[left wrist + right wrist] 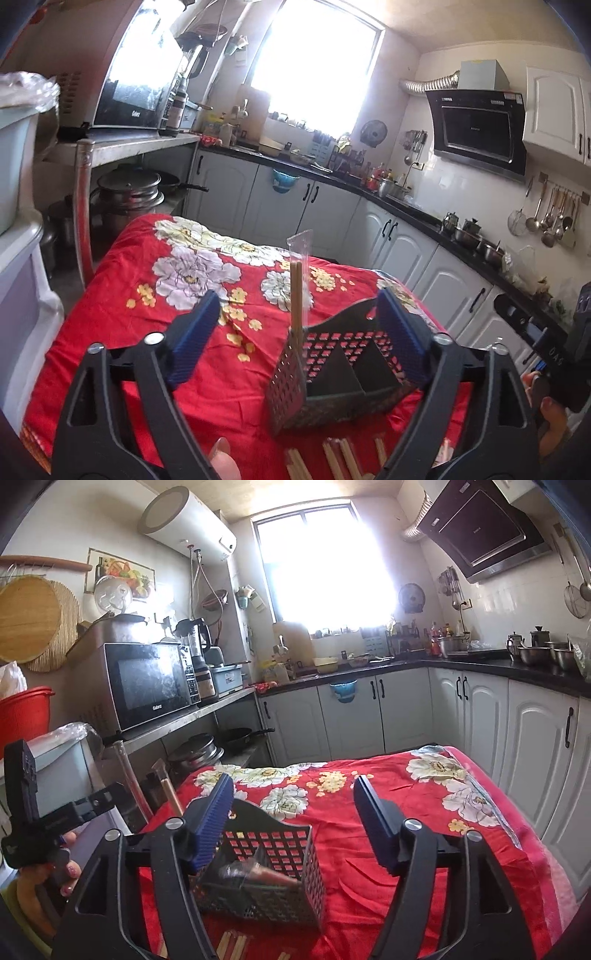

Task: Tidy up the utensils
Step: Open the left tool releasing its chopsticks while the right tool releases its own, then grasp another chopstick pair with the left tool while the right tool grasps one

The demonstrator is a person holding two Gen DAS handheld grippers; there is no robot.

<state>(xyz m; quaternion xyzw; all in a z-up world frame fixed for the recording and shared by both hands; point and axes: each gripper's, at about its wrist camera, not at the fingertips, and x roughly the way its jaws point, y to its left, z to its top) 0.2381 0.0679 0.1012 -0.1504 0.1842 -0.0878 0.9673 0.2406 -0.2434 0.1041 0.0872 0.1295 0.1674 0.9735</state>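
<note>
Both grippers are released, jaws apart and holding nothing. The black perforated holder (pixel 343 373) stands just ahead of the left gripper (pixel 295 339), one wrapped chopstick pair (pixel 297 280) upright inside (likely just dropped in). Loose chopsticks (pixel 340 461) lie below the right gripper (pixel 291 819).

the middle of the red flowered cloth (pixel 122 325) is left bare, and open room is offered there to the left of the black perforated caddy (pixel 332 373) and beyond it toward the far edge. the near right part is blocked by the caddy itself, from which a wrapped pair of chopsticks (pixel 297 280) stands upright. loose chopsticks (pixel 336 459) are laid on the cloth just before the caddy. in the right wrist view, free cloth (pixel 424 834) is seen right of the caddy (pixel 273 878). the table is hemmed by a metal shelf leg (pixel 82 206) on the left and white cabinets (pixel 535 746) on the right.
</note>
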